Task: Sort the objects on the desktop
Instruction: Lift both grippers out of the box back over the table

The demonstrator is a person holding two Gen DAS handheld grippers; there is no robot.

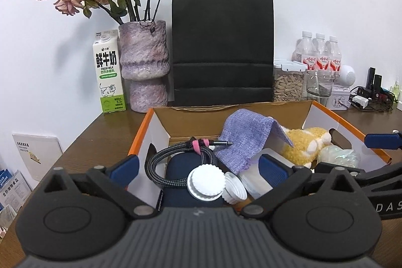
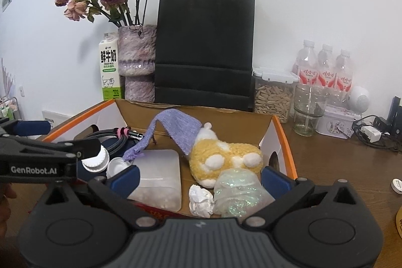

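Observation:
An open cardboard box point(image 1: 160, 127) with orange edges holds a coiled braided cable point(image 1: 173, 162), a white lid point(image 1: 206, 182), a small white cup point(image 1: 235, 189), a purple knitted cloth point(image 1: 246, 140), a yellow plush toy point(image 2: 226, 160), a frosted container point(image 2: 158, 180), a crumpled paper ball point(image 2: 201, 200) and a glittery bag point(image 2: 238, 192). My left gripper point(image 1: 198, 167) is open above the lid and cable. My right gripper point(image 2: 198, 177) is open above the container and glittery bag. Both are empty.
Behind the box stand a black paper bag point(image 1: 222, 47), a purple vase point(image 1: 143, 67) with dried roses, a milk carton point(image 1: 109, 72), a seed jar point(image 2: 273, 94), a glass point(image 2: 307, 109), three water bottles point(image 2: 324, 69), a tin point(image 2: 336, 123) and chargers point(image 2: 371, 132).

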